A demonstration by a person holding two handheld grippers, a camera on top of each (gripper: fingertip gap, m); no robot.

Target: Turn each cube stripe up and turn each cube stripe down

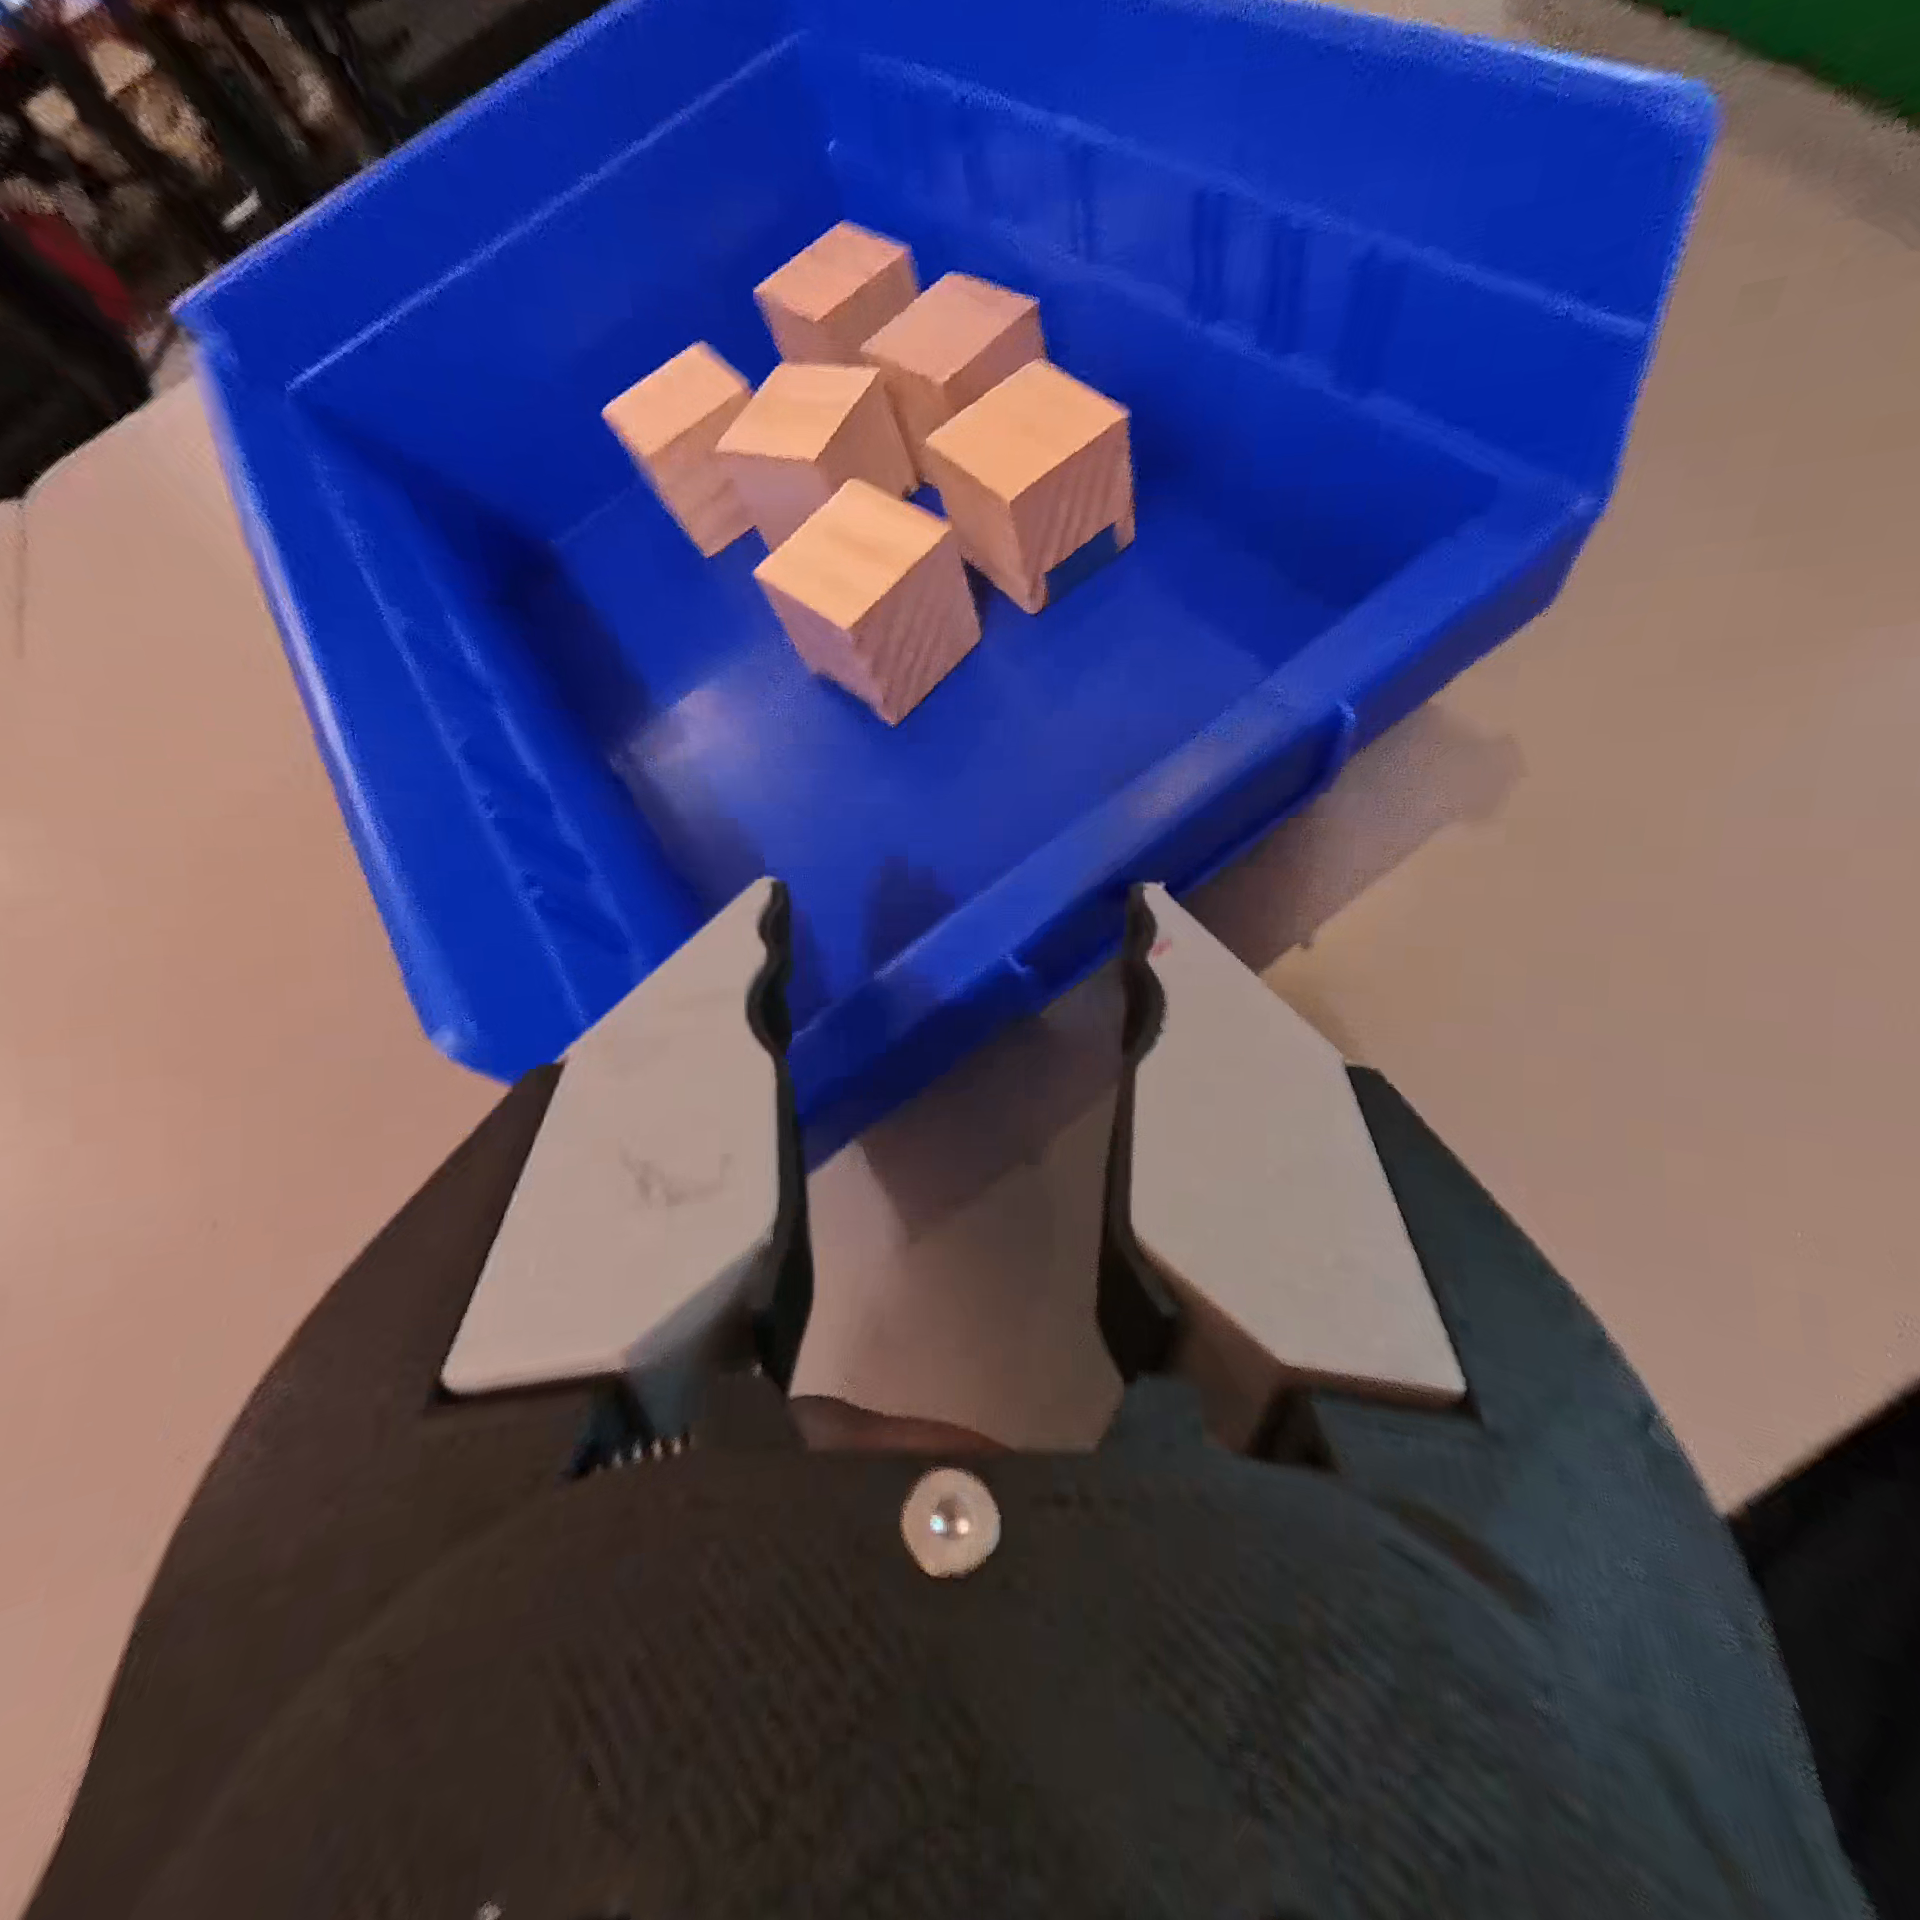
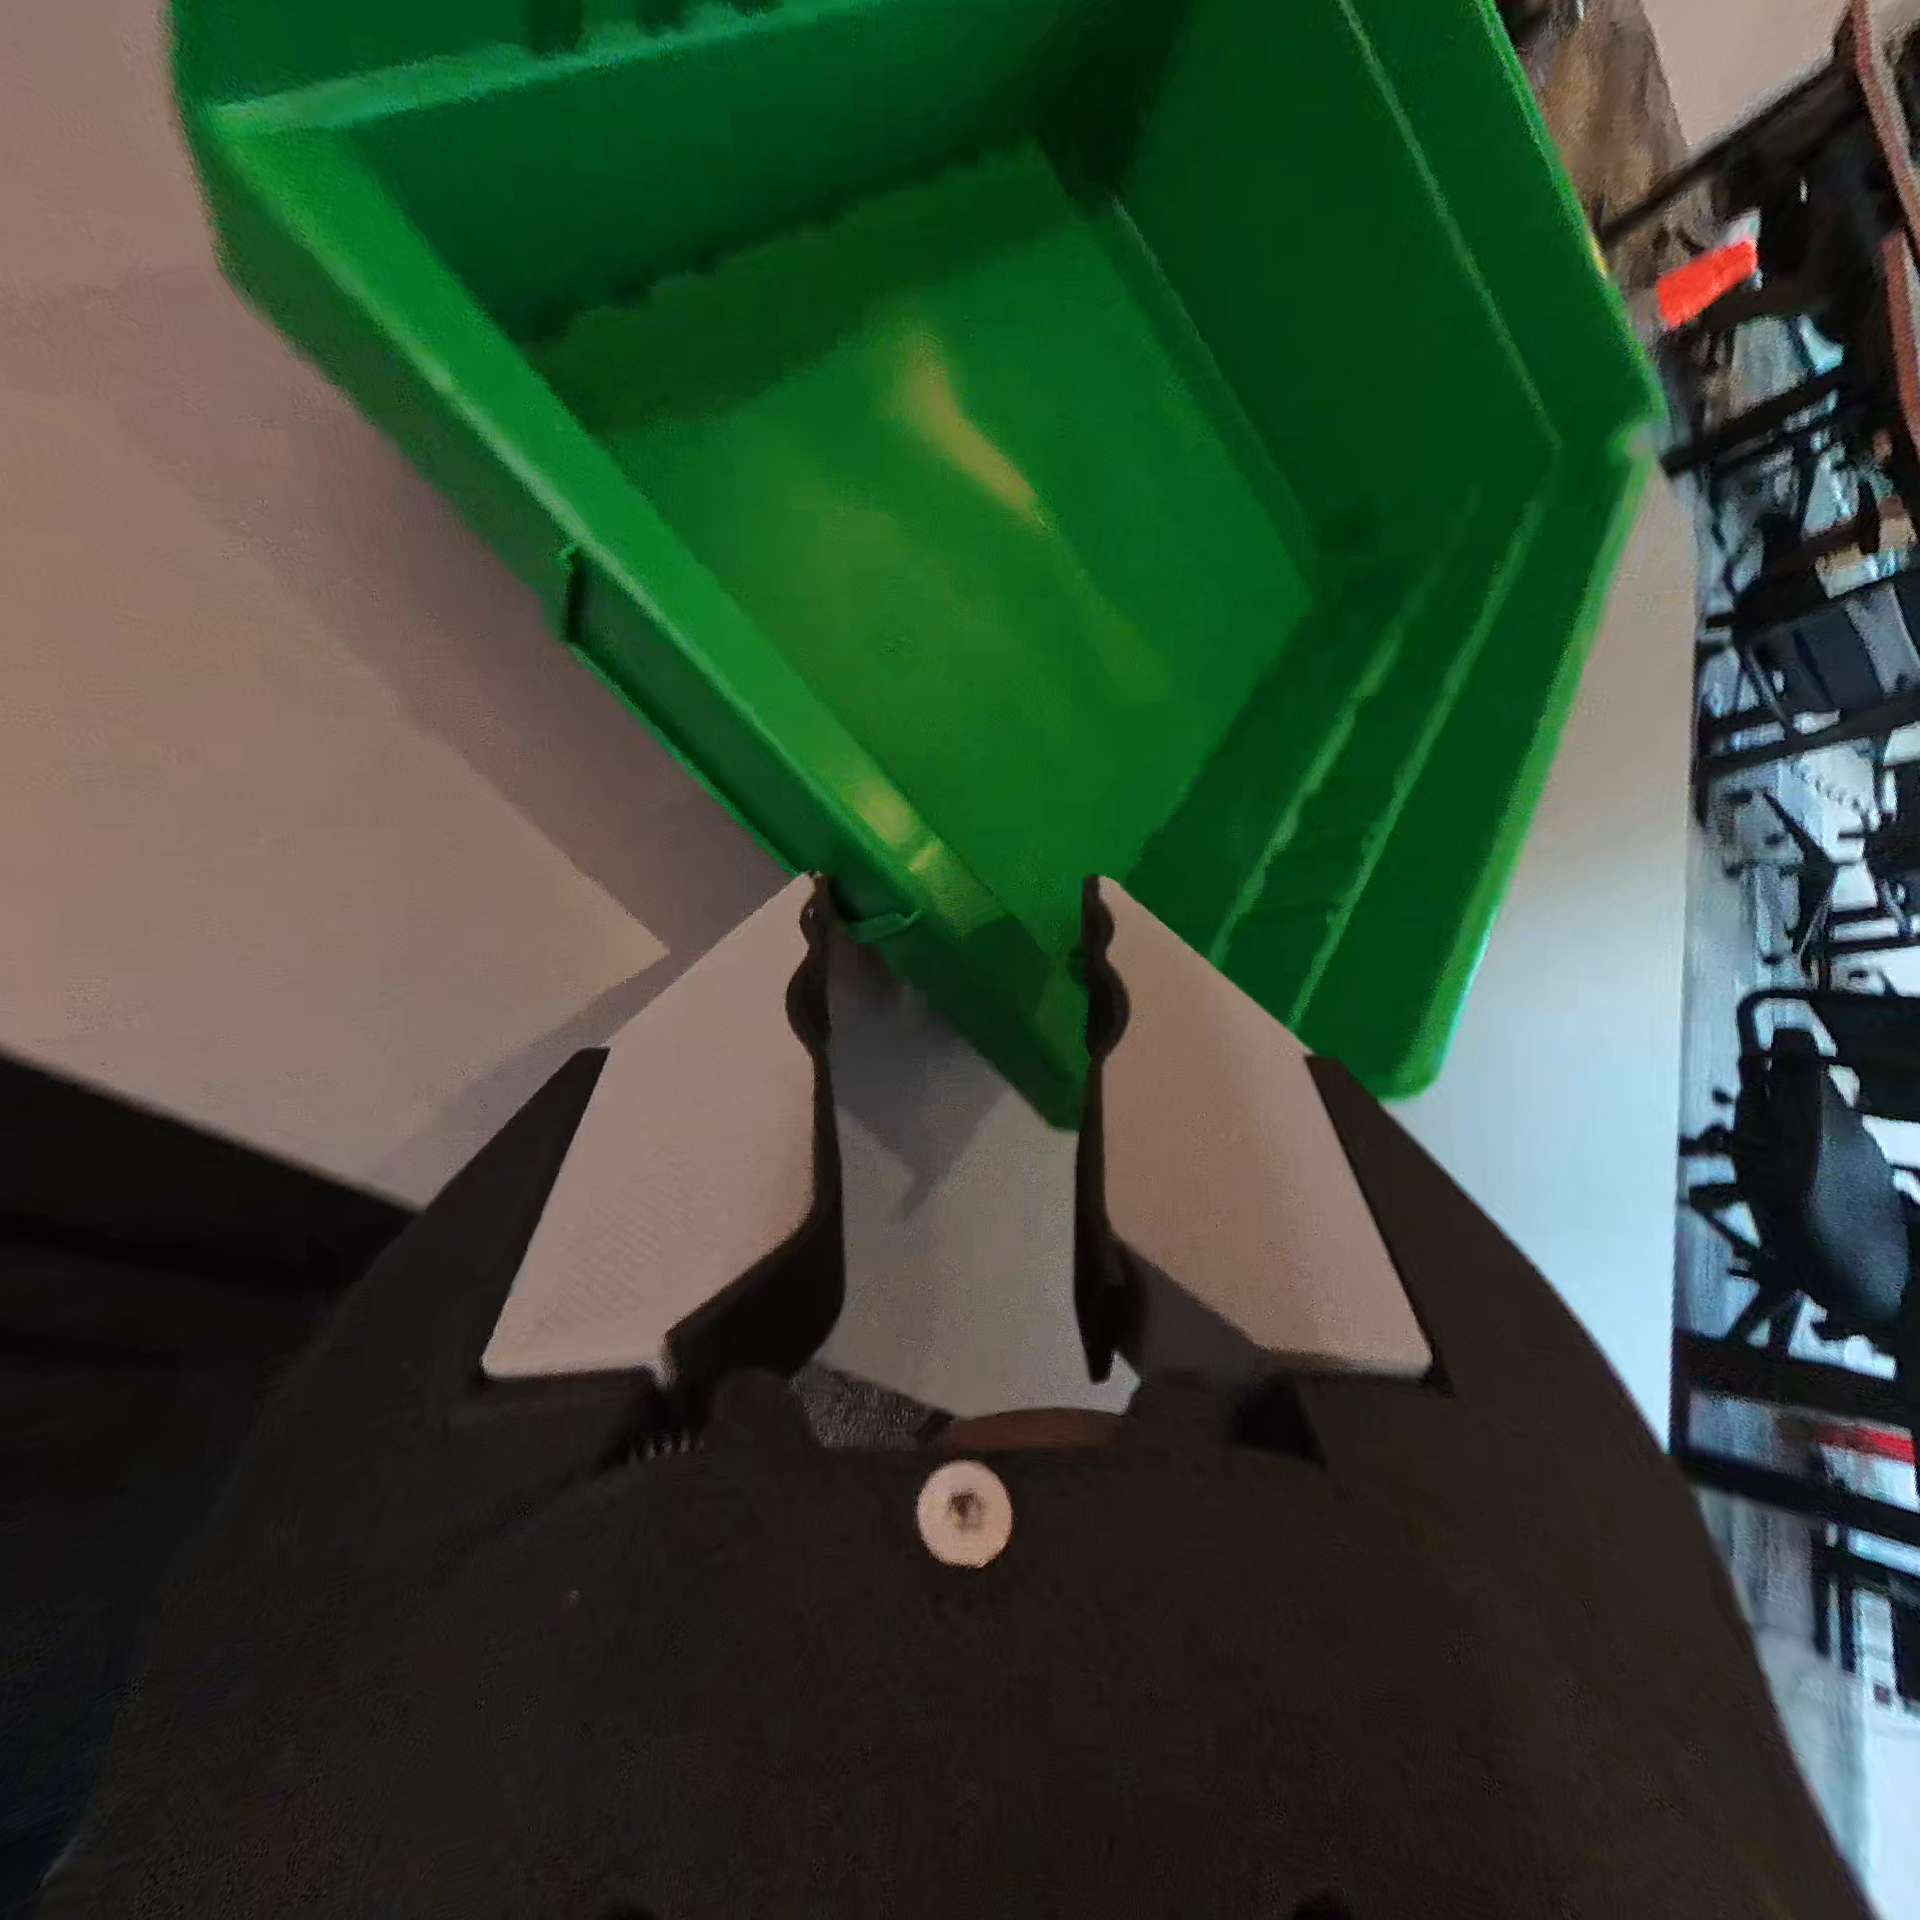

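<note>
Your left gripper (image 1: 956, 935) hangs spread and empty over the blue bin's (image 1: 1143, 873) near rim, and your right gripper (image 2: 951, 914), likewise spread, over the green bin's (image 2: 727, 727) near corner. Six cubes (image 1: 873, 457) cluster touching mid-floor, toward the blue bin's far wall; reaching in could knock neighbours over. Cubes have no long axis, no stripe faces up, and one blue mark peeks low on the rightmost.

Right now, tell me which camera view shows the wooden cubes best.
The left wrist view: six wooden cubes sit clustered on the floor of the blue bin, tops and sides visible. The right wrist view shows none of them, only an empty green bin.
</note>
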